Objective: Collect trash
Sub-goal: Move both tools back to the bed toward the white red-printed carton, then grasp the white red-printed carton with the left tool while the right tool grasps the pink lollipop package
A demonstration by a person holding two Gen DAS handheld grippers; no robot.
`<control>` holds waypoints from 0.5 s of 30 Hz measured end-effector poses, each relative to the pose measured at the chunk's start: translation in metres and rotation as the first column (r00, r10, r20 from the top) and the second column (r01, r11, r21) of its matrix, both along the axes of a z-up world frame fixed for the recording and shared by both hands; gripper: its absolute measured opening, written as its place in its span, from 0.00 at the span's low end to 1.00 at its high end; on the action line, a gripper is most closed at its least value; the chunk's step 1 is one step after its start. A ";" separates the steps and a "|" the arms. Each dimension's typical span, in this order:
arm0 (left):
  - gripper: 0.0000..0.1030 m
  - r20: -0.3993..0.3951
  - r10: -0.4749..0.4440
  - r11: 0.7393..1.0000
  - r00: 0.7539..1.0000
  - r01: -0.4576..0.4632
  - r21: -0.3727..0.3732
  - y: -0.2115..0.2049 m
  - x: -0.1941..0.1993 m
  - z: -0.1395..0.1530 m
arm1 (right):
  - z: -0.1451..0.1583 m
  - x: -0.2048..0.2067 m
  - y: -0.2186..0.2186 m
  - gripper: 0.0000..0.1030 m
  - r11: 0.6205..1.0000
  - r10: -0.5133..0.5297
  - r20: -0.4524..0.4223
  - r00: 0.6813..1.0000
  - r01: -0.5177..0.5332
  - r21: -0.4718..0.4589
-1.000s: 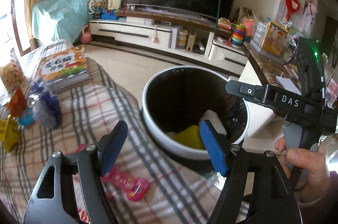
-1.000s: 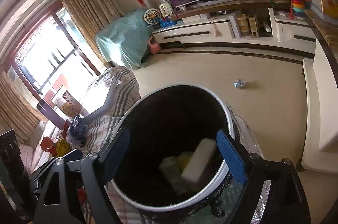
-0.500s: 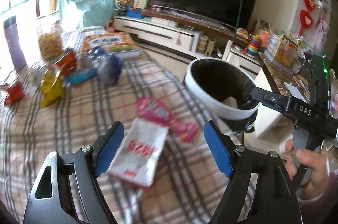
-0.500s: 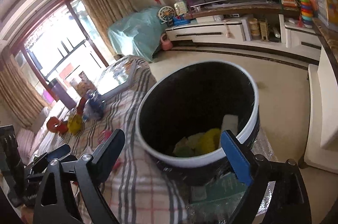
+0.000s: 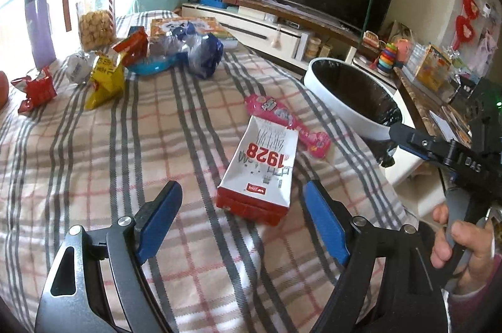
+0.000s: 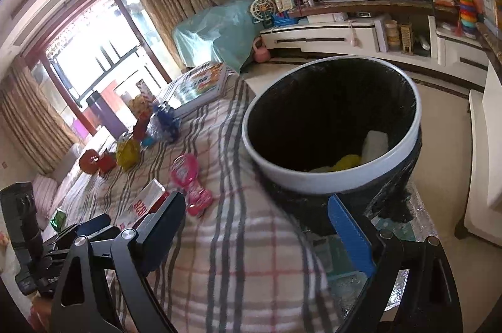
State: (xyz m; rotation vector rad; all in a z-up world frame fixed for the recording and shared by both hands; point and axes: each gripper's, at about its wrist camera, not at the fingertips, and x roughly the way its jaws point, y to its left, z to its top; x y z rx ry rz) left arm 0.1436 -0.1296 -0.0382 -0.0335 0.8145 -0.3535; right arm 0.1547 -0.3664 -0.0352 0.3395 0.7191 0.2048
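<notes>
A white and red carton marked 1928 [image 5: 262,173] lies on the plaid cloth just ahead of my open, empty left gripper [image 5: 243,213]. A pink wrapper [image 5: 287,124] lies beyond it, touching its far end. The white-rimmed trash bin [image 5: 351,96] with a black liner stands at the table's right edge. In the right wrist view the bin [image 6: 332,176] holds yellow and white trash. My right gripper [image 6: 260,226] is open and empty, near the bin's front. The carton [image 6: 146,202] and the pink wrapper [image 6: 188,182] lie to its left.
Farther back on the cloth lie a yellow bag [image 5: 105,80], red wrappers [image 5: 36,88], a blue and clear plastic bag [image 5: 200,50], a snack jar [image 5: 94,22] and a book [image 5: 188,27]. A TV stand [image 5: 282,31] lines the far wall. The floor drops off right of the table.
My left gripper has swung left from over the bin and back over the table; the carton and pink wrapper now lie ahead of it. My right gripper has pulled back from over the bin.
</notes>
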 end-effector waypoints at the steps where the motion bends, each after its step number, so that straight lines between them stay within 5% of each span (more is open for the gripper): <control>1: 0.80 -0.001 -0.002 1.000 1.000 0.002 0.004 -0.001 0.001 -0.002 | 0.001 -0.001 0.003 0.91 1.000 0.006 0.003 1.000 -0.006 -0.004; 6: 0.80 -0.002 -0.024 0.999 1.000 0.024 0.036 -0.009 0.006 -0.010 | 0.003 -0.001 0.015 0.91 0.999 0.029 0.011 1.000 -0.029 -0.027; 9: 0.52 -0.014 -0.040 0.999 0.999 0.040 0.021 -0.008 0.009 -0.013 | 0.001 0.001 0.023 0.91 0.999 0.042 0.005 0.999 -0.042 -0.032; 15: 0.52 0.040 0.000 1.000 0.999 -0.001 0.025 0.008 0.000 -0.003 | -0.005 0.007 0.046 0.91 0.995 0.090 -0.008 0.996 -0.090 -0.044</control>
